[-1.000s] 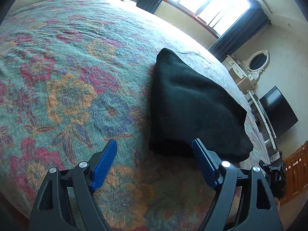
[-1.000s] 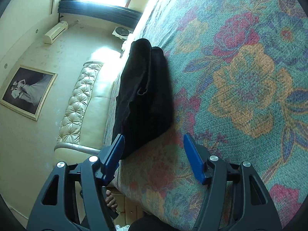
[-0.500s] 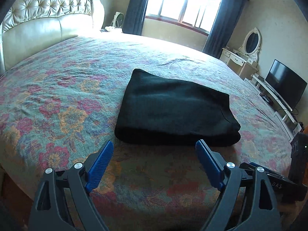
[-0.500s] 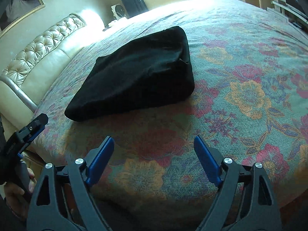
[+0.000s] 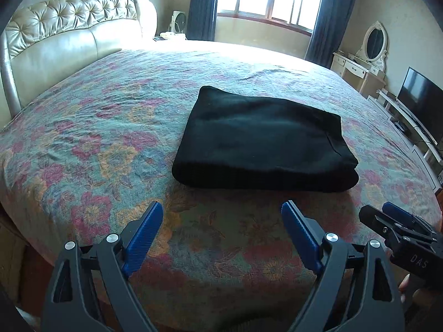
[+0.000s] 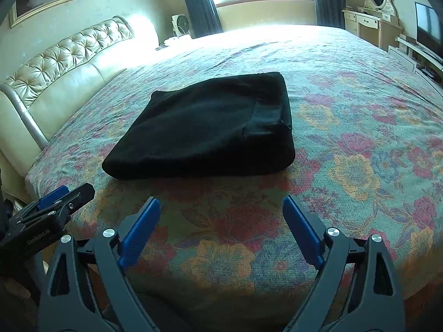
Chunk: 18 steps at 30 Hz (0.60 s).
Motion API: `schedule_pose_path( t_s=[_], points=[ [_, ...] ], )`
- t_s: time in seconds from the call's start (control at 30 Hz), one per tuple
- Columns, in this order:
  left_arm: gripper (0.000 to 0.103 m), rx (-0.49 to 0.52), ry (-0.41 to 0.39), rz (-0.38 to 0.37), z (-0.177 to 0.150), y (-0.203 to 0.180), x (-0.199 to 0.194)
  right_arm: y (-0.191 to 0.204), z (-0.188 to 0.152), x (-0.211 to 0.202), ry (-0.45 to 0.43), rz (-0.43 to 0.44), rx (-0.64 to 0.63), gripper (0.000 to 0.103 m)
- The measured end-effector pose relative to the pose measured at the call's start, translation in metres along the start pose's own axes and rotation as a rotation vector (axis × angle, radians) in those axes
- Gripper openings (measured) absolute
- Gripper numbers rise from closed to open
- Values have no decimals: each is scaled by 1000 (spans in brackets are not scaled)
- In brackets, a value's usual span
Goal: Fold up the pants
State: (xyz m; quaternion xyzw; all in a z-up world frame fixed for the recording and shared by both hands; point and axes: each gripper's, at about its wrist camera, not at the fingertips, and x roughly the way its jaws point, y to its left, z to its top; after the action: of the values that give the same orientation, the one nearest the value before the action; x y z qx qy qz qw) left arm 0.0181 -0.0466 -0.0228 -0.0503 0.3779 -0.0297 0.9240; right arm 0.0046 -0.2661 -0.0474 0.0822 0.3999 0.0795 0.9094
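The pants (image 5: 263,141) lie folded into a flat black rectangle on the bed (image 5: 91,144), near its middle and a little toward the front edge. Their long axis runs crosswise in both views, with a thick folded edge facing the cameras and the seamed end to the right. Bare floral cover surrounds them on every side, with wide room left, right and behind; the headboard (image 5: 69,33) stands well apart on the left. The left gripper (image 5: 221,229) and right gripper (image 6: 221,221) hover over the front edge of the bed, tilted down toward the pants, side by side. Both have their jaws spread wide with nothing between them, short of the cloth
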Motion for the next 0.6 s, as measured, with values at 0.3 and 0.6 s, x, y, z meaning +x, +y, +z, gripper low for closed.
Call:
schedule_pose_path(
  t_s=[0.3,0.6],
  points=[
    [86,30,-4,-1,0,-7,0,3,-1,-1,1,2,-6,90],
    [86,39,-47,9,4,-11,-6,3,-1,-2,7,2,0,90]
  ],
)
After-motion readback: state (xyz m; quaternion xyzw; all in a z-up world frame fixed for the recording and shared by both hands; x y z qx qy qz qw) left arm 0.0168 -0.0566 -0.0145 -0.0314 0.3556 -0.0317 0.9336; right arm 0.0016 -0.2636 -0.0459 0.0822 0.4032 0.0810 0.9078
